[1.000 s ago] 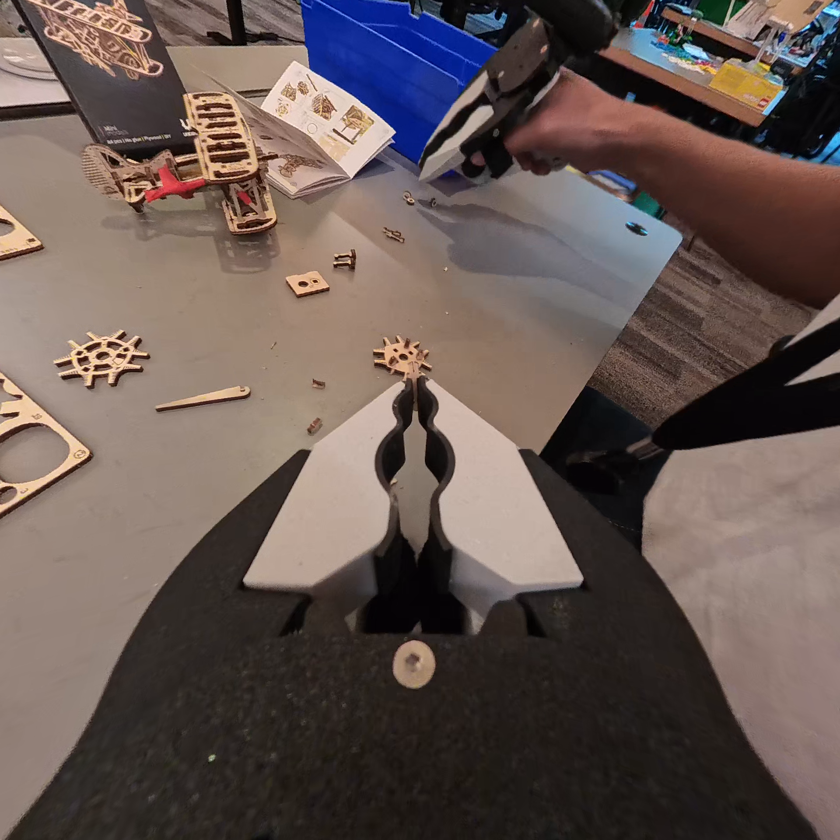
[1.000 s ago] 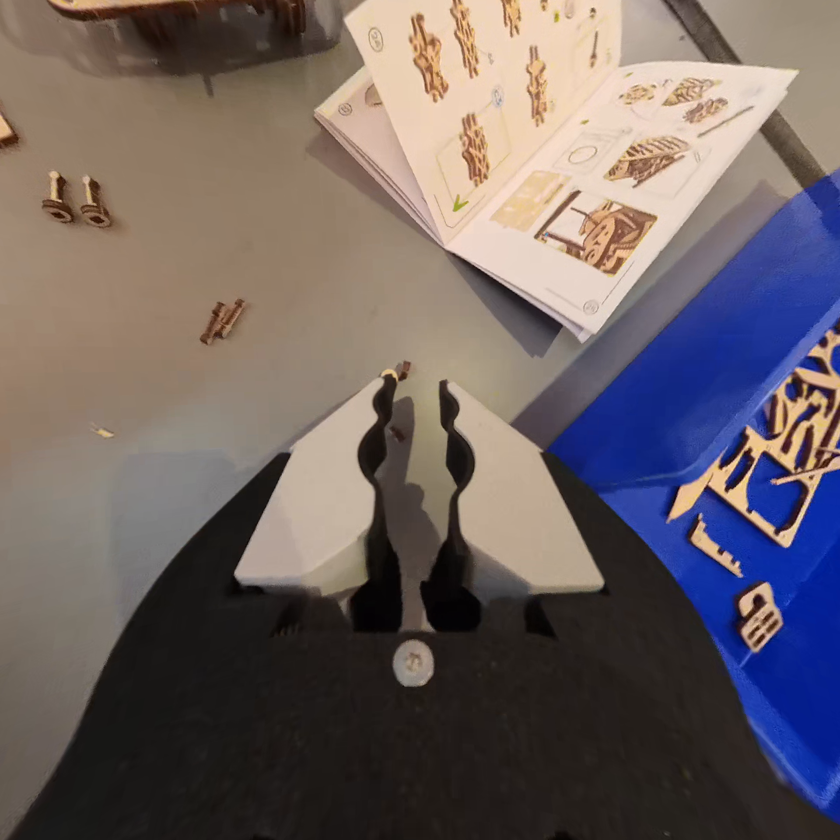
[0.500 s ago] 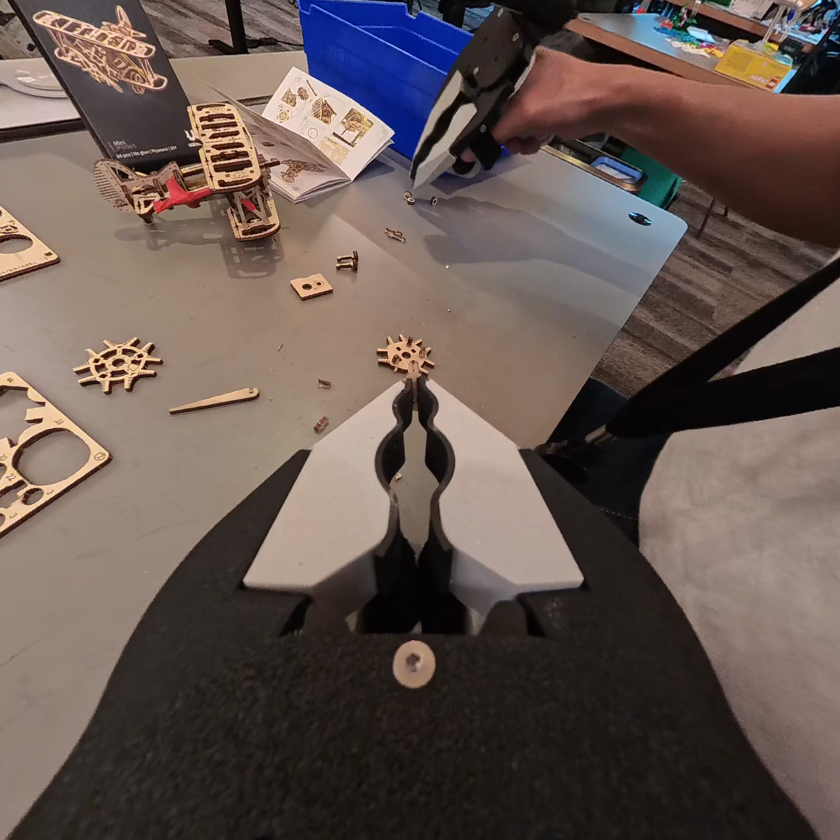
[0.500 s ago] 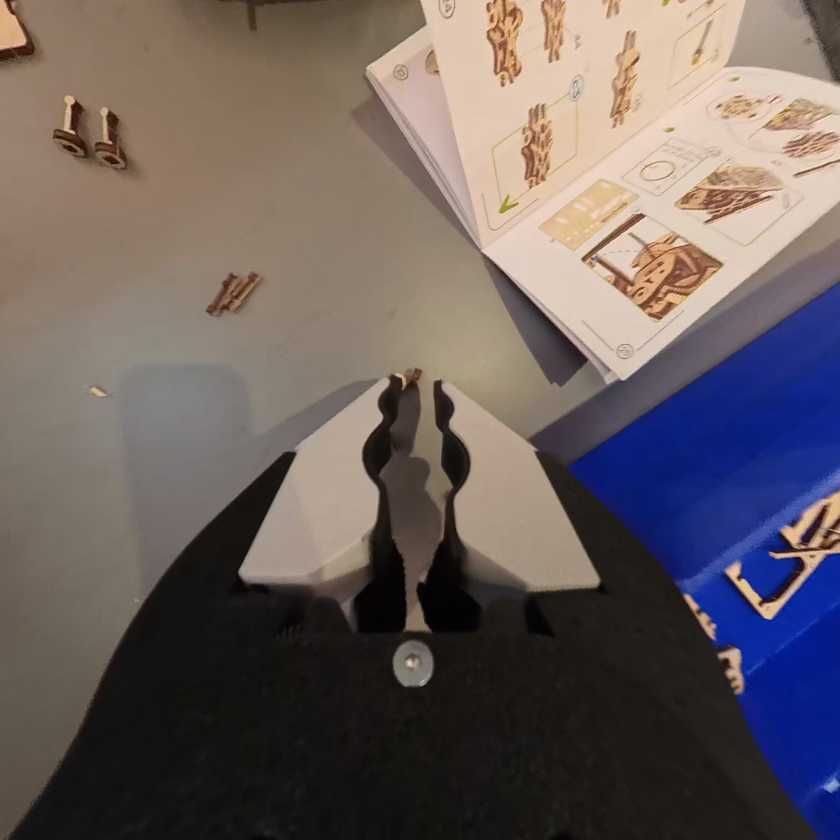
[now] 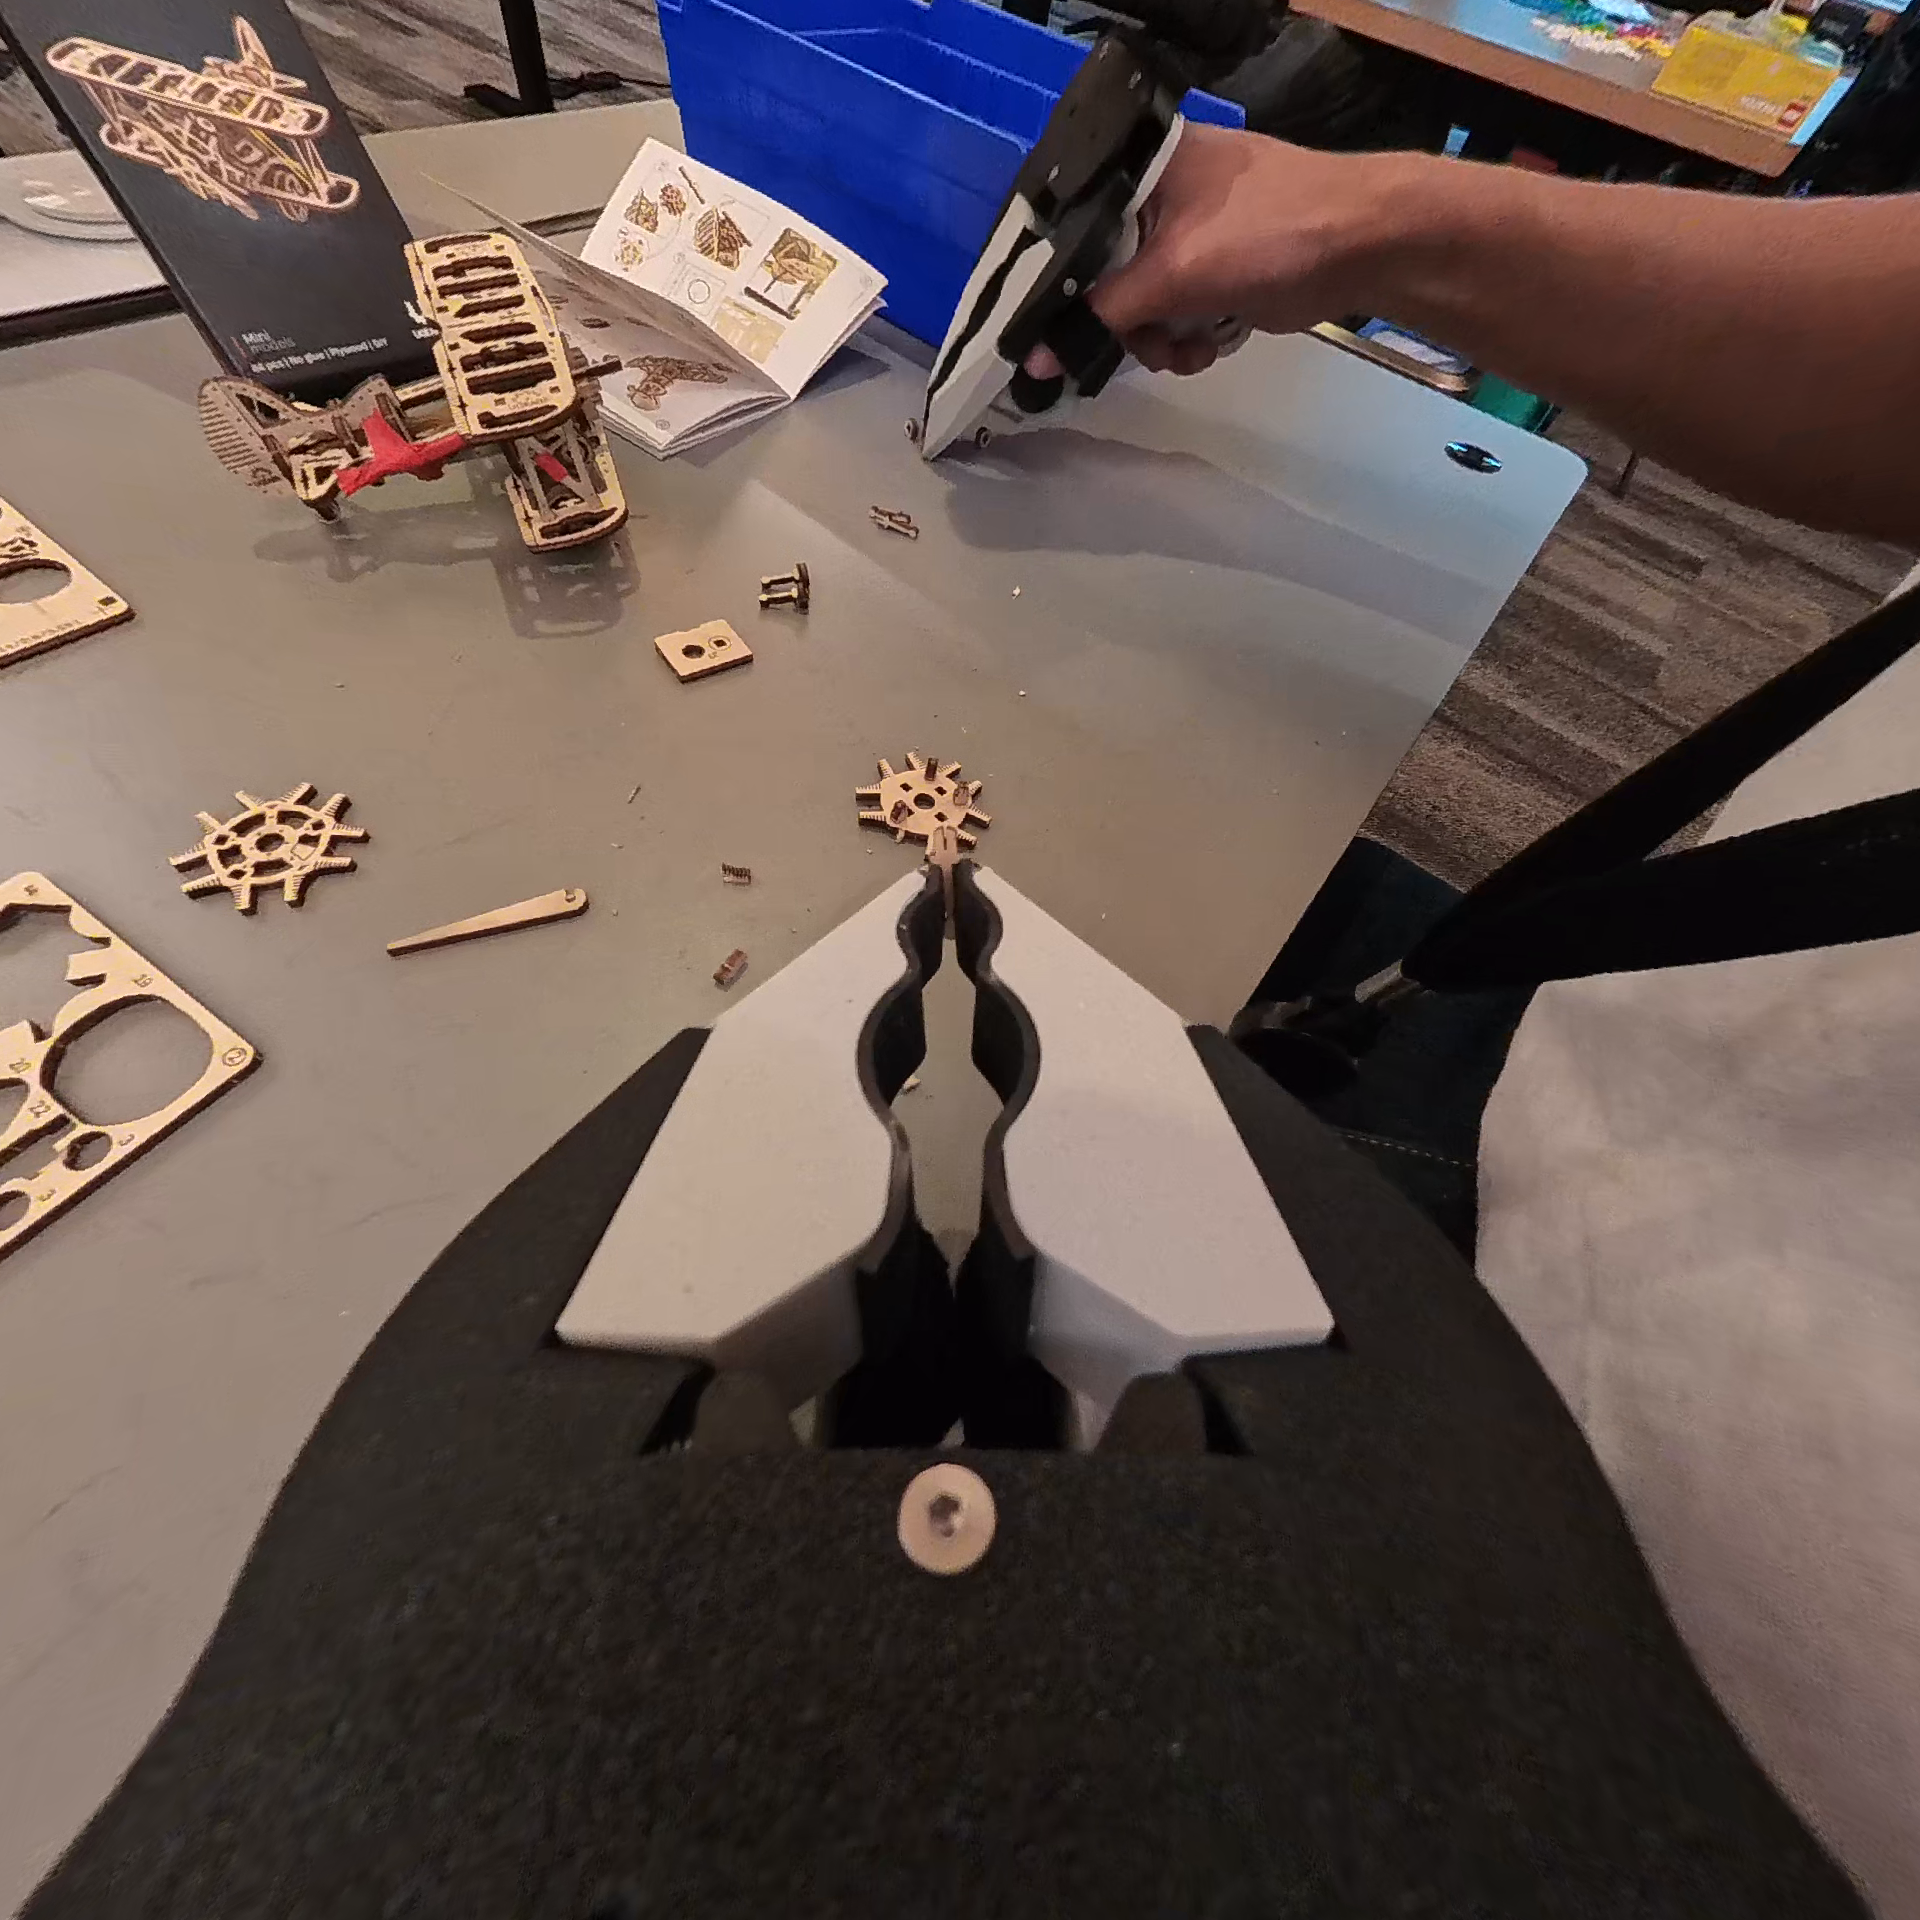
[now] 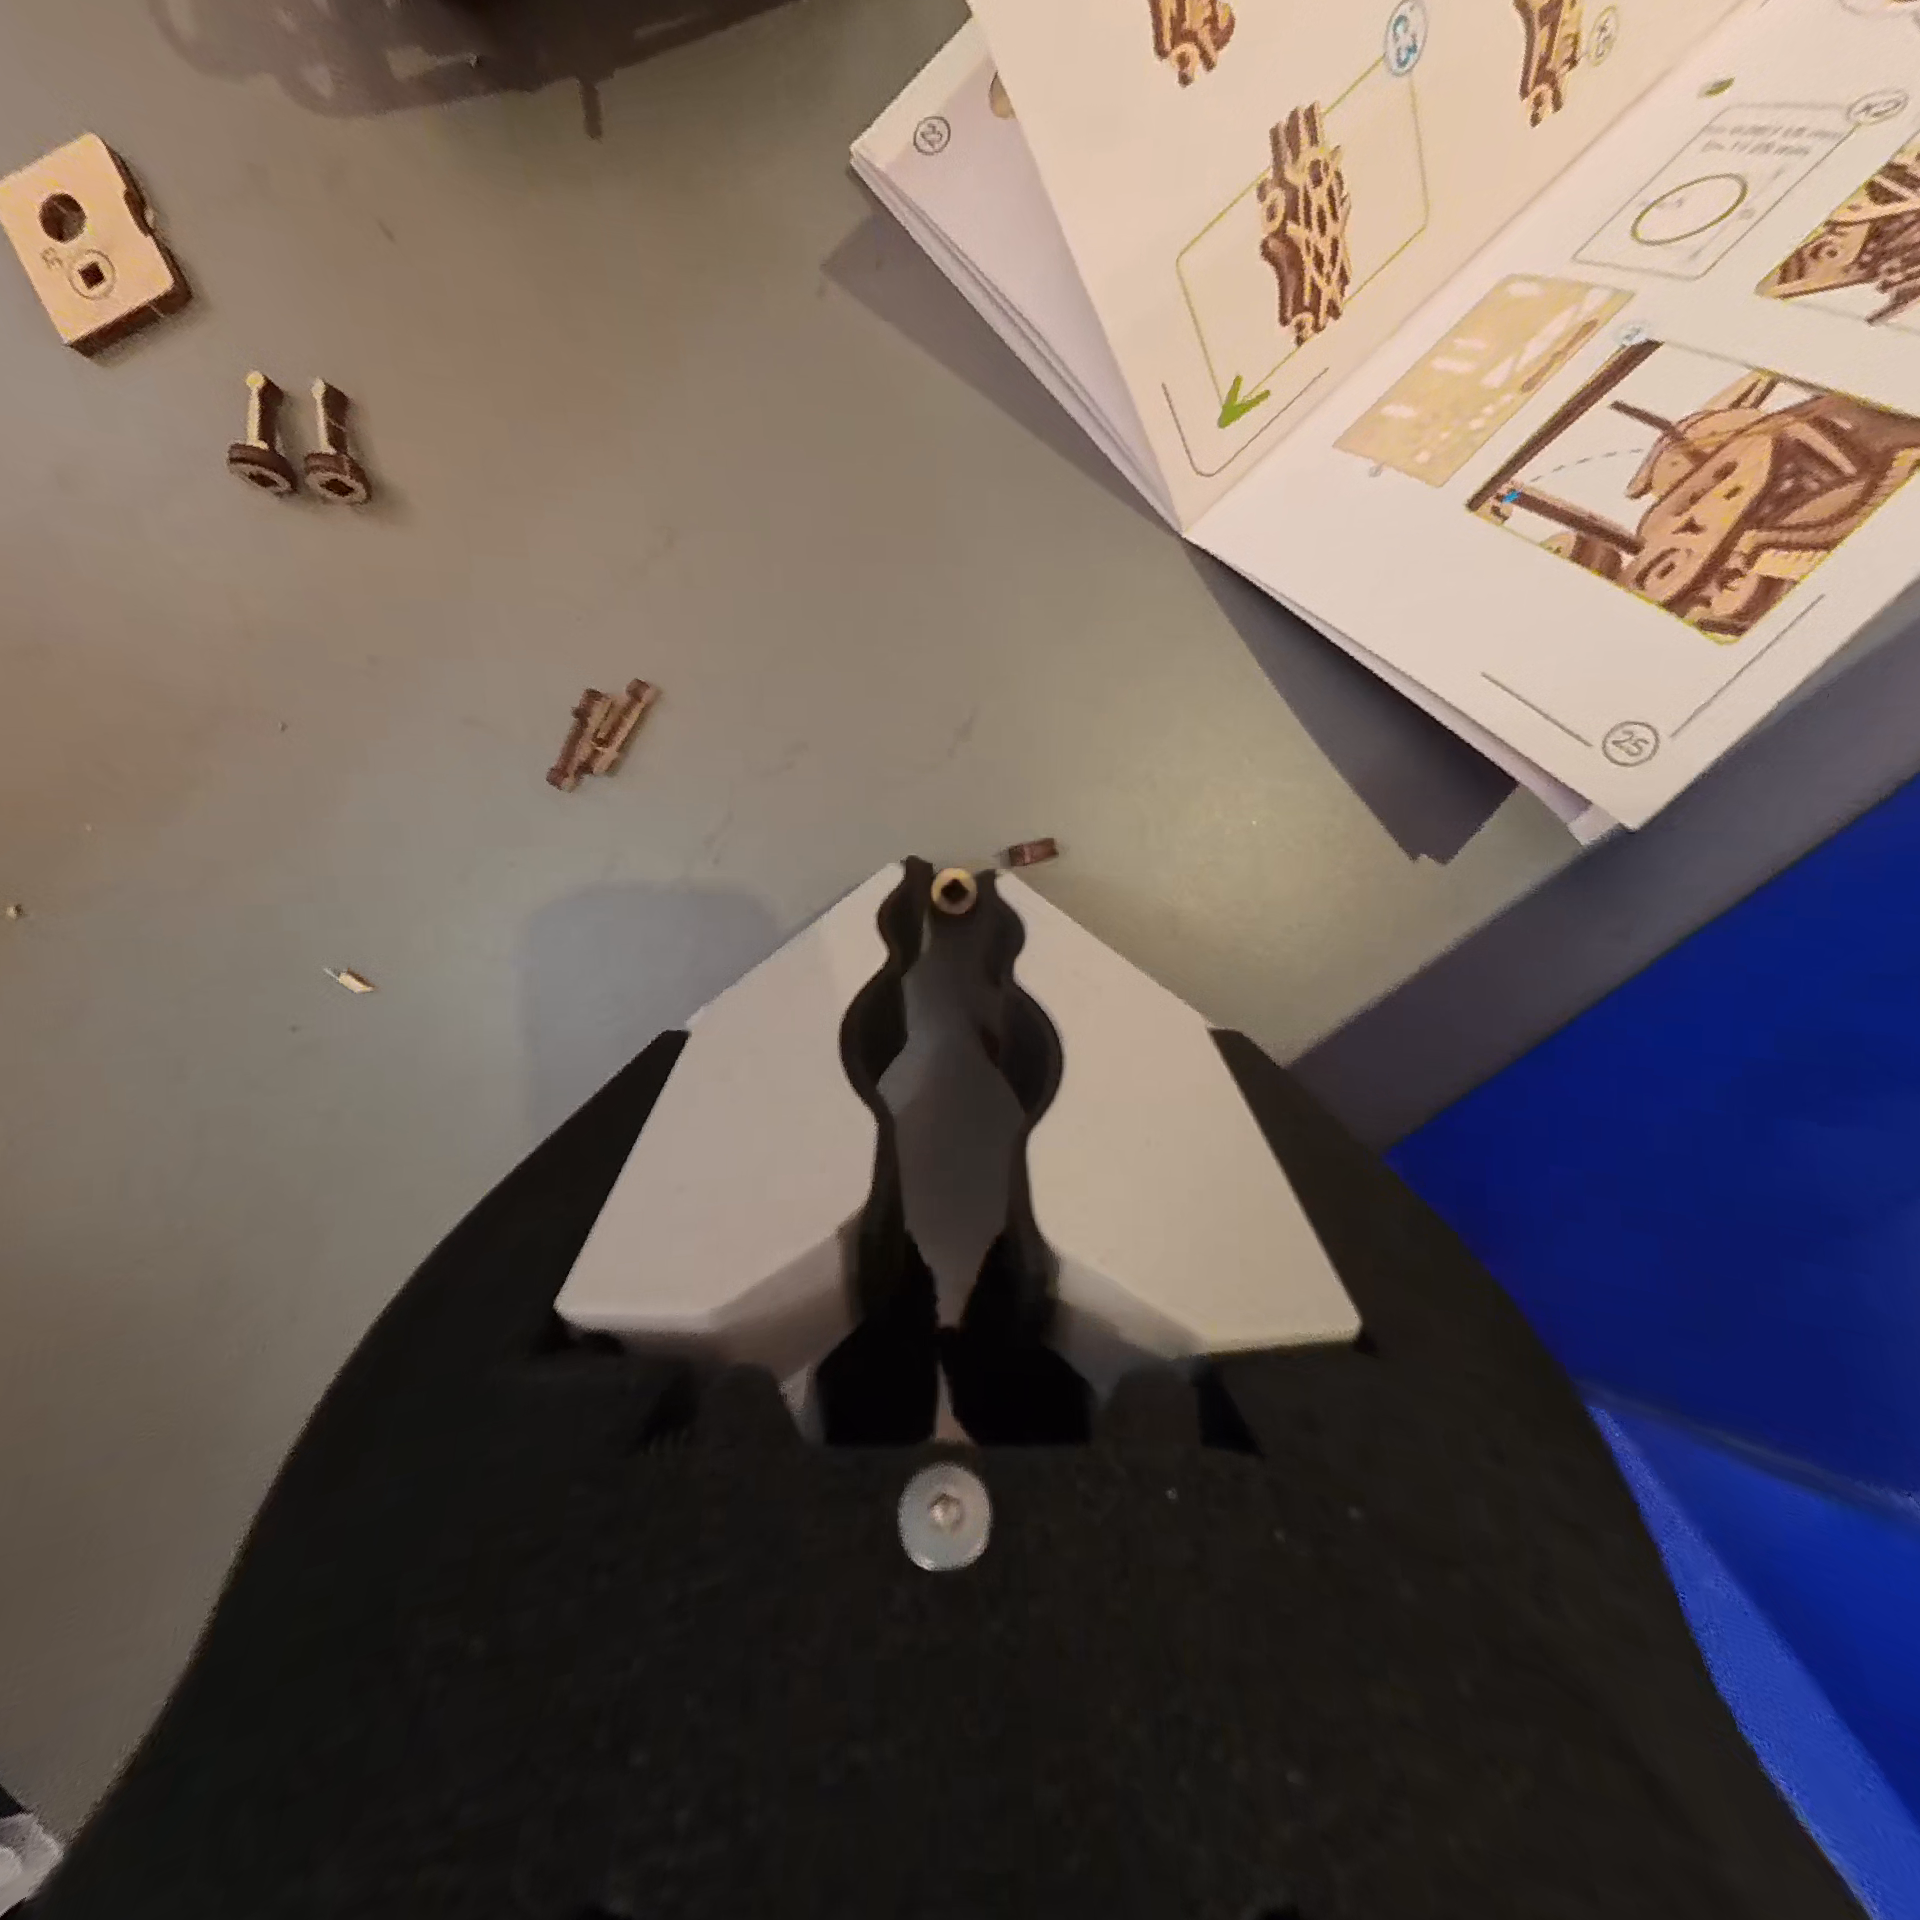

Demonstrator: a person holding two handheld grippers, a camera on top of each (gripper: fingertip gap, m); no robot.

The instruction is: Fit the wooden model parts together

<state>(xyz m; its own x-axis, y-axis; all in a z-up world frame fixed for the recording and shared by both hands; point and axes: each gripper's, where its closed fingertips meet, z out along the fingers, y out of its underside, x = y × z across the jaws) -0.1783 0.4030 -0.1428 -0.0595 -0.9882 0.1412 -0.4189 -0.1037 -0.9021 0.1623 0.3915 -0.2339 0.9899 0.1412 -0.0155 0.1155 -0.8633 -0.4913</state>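
My left gripper is shut on one spoke of a small wooden gear wheel that lies on the grey table. My right gripper is down at the table, shut on a small wooden peg whose round end shows between the tips. It also shows in the left wrist view, tips at the table beside the blue bin. A second peg piece lies just beyond the tips. A part-built wooden biplane stands at the far left.
An open instruction booklet and a blue bin lie right of my right gripper. Two pegs, a square plate, a small link, a larger gear, a stick and cut-out sheets are scattered. The table edge runs along the right. It is some 6 centimeters from my right tips to the small link. It is also in sight in the left wrist view.
My right gripper has moved down to the table and closed from open onto the small peg. My left gripper has kept its hold on the gear.
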